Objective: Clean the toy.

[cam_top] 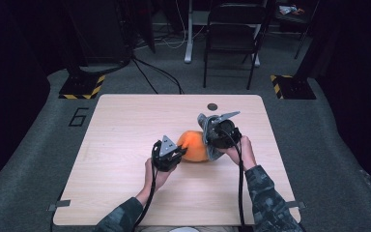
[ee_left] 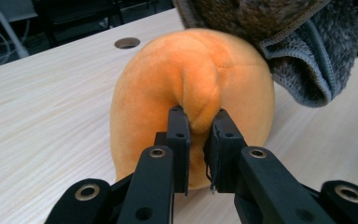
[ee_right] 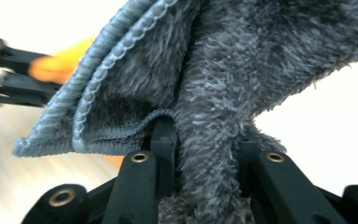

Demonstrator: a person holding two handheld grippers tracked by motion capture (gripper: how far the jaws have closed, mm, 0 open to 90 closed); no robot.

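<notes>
Orange plush pinched at left, grey cloth clamped at right, mid-table.

We see from the high view the wooden table (cam_top: 125, 145), the orange plush toy (cam_top: 193, 146) at its middle, and the grey cloth (cam_top: 209, 145) against its right side. The left gripper view gives us the left gripper (ee_left: 199, 126) closed on a fold of the plush. The right gripper view gives us the right gripper (ee_right: 205, 135) closed on bunched cloth.
</notes>
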